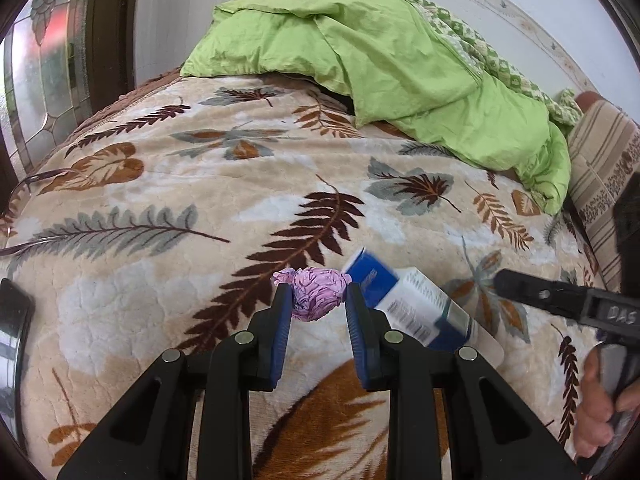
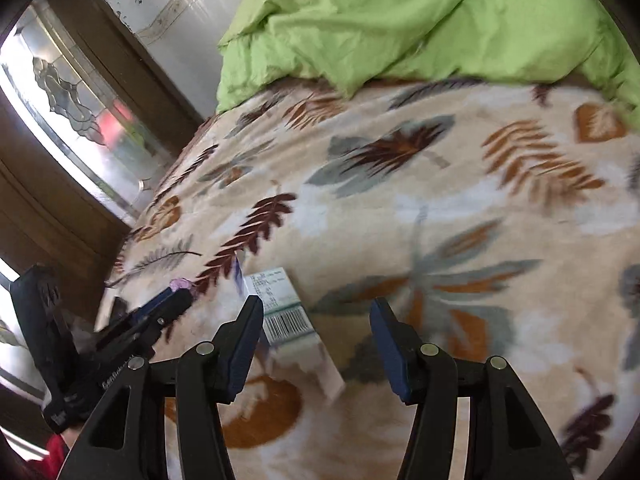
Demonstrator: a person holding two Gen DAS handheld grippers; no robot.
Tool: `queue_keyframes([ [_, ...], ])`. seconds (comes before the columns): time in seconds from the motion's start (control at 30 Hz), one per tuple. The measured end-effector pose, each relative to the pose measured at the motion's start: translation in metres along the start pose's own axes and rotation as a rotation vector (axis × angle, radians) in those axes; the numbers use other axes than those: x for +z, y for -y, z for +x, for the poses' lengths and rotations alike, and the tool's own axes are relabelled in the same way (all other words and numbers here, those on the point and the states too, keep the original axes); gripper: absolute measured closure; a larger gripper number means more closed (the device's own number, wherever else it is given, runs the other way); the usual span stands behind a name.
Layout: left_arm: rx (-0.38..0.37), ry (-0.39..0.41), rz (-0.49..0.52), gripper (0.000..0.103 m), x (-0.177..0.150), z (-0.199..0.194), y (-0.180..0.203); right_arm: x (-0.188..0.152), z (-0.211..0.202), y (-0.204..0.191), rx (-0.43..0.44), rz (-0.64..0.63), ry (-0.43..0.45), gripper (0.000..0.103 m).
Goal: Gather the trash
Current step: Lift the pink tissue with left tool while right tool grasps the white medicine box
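Note:
A crumpled pink paper ball (image 1: 316, 294) lies on the leaf-patterned blanket (image 1: 200, 184). My left gripper (image 1: 319, 292) has its fingers on either side of the ball, close to it, with small gaps, jaws partly open. A blue and white carton (image 1: 408, 304) lies just right of the ball. In the right wrist view the carton (image 2: 284, 312) lies in front of my open, empty right gripper (image 2: 316, 308), near its left finger. The pink ball (image 2: 182, 283) peeks out past the left gripper's finger (image 2: 168, 306). The right gripper's finger (image 1: 532, 292) shows at the right of the left wrist view.
A green duvet (image 1: 380, 64) is piled at the far end of the bed. A striped cushion (image 1: 604, 176) lies at the right. A leaded glass door (image 1: 44, 80) and dark wood frame stand left of the bed. A dark object (image 1: 12, 328) sits at the left edge.

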State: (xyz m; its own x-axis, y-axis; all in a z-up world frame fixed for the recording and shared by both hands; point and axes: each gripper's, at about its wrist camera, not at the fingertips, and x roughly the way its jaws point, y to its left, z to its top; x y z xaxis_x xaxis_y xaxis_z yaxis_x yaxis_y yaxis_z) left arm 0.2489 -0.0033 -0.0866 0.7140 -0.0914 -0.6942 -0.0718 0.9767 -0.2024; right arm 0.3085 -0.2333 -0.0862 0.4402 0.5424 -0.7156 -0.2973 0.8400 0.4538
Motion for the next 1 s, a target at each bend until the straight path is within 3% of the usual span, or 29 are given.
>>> queue_keyframes([
  [0.27, 0.016, 0.014, -0.04, 0.077, 0.004, -0.006, -0.021, -0.007, 0.049, -0.019, 0.092, -0.022, -0.096, 0.044],
  [0.43, 0.012, 0.008, -0.042, 0.077, 0.004, -0.007, -0.024, -0.022, 0.061, -0.048, -0.008, -0.157, -0.114, 0.044],
  [0.5, 0.012, 0.012, -0.029, 0.077, 0.002, -0.009, -0.021, -0.027, 0.059, -0.054, -0.069, -0.192, -0.103, 0.06],
  [0.6, 0.01, 0.018, -0.012, 0.077, 0.001, -0.011, -0.016, -0.036, 0.044, -0.051, -0.105, -0.168, -0.066, 0.068],
  [0.9, -0.004, 0.046, 0.117, 0.077, -0.008, -0.015, 0.027, -0.062, -0.046, -0.037, -0.233, 0.036, 0.216, 0.068],
  [1.0, -0.005, 0.06, 0.16, 0.077, -0.011, -0.017, 0.039, -0.067, -0.064, -0.037, -0.247, 0.09, 0.269, 0.068],
])
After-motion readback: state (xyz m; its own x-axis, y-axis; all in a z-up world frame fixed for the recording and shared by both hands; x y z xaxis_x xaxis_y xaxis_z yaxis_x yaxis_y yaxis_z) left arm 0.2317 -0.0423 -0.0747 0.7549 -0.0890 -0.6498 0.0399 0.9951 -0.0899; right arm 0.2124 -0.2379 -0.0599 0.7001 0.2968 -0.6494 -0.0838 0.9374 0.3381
